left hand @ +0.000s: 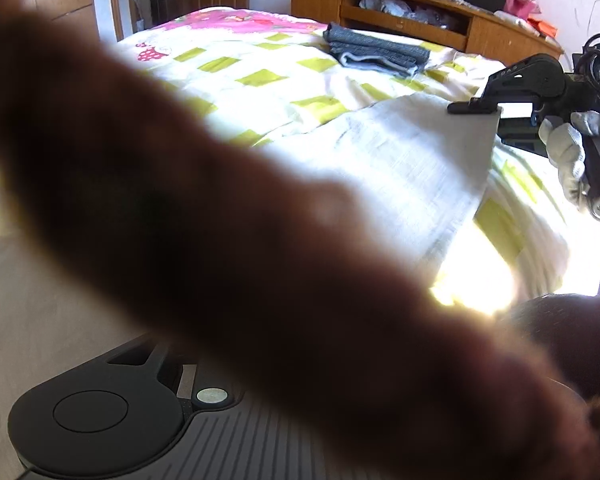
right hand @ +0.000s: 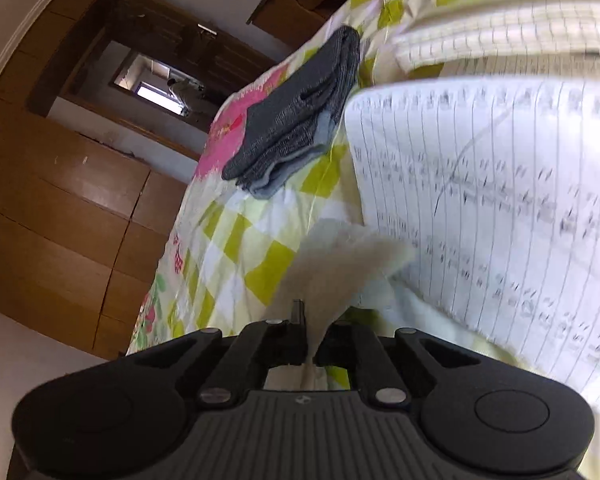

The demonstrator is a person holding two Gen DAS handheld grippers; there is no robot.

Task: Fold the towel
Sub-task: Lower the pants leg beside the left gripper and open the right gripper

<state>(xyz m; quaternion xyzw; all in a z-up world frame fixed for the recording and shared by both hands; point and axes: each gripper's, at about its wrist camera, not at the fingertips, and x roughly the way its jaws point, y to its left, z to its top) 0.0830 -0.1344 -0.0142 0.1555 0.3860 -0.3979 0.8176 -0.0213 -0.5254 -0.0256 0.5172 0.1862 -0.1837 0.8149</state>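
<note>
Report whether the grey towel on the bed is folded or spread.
Folded: the grey towel lies as a compact stack of layers on the bed.

Towel (left hand: 412, 160) spread on the bed (left hand: 260, 76), folded cloth (left hand: 376, 54) behind it.

One white towel (left hand: 416, 160) lies on one bed (left hand: 260, 76). One folded grey towel (left hand: 376, 54) sits farther up it. Two grippers show: the right gripper (left hand: 474, 107) and the left gripper (left hand: 100, 412).

Raised letters "DAS" on black plastic finger of right gripper (left hand: 474, 108); no other text readable.
</note>
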